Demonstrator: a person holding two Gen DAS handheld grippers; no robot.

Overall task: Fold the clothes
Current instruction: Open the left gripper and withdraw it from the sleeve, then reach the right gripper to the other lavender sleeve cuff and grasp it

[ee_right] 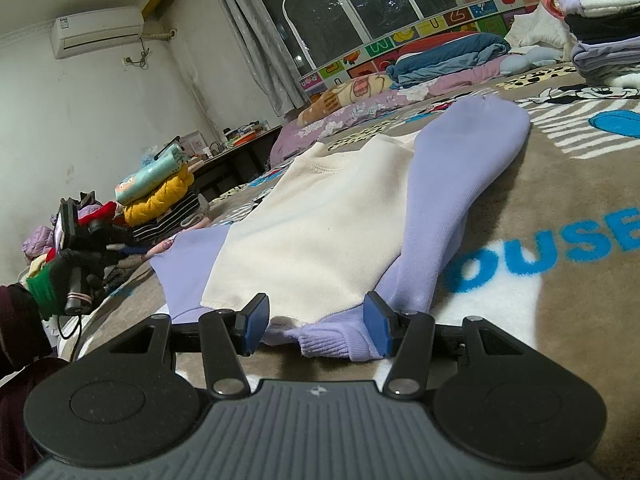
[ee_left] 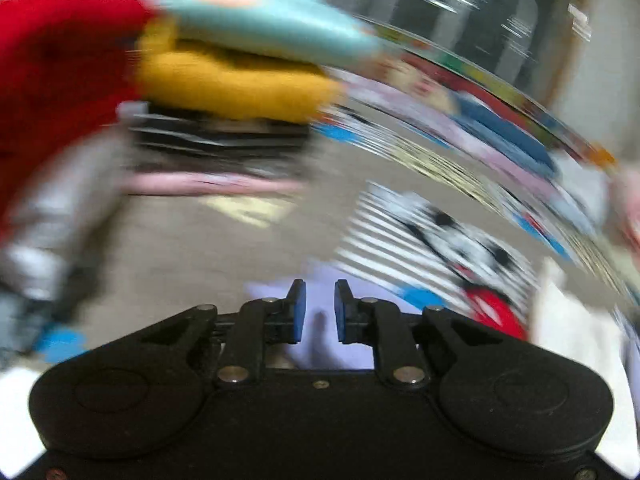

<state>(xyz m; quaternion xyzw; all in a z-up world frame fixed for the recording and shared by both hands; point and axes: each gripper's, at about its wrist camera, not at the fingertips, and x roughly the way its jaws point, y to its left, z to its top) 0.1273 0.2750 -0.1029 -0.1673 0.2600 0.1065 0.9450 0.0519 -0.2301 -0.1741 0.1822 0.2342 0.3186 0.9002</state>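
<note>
A cream sweatshirt (ee_right: 320, 232) with lilac sleeves lies flat on a brown printed blanket. Its 1 lilac sleeve (ee_right: 452, 200) runs straight down the right side of the body, the ribbed cuff (ee_right: 340, 340) nearest the camera. The other lilac sleeve (ee_right: 188, 264) spreads out to the left. The ribbed collar (ee_right: 340, 160) is at the far end.
</note>
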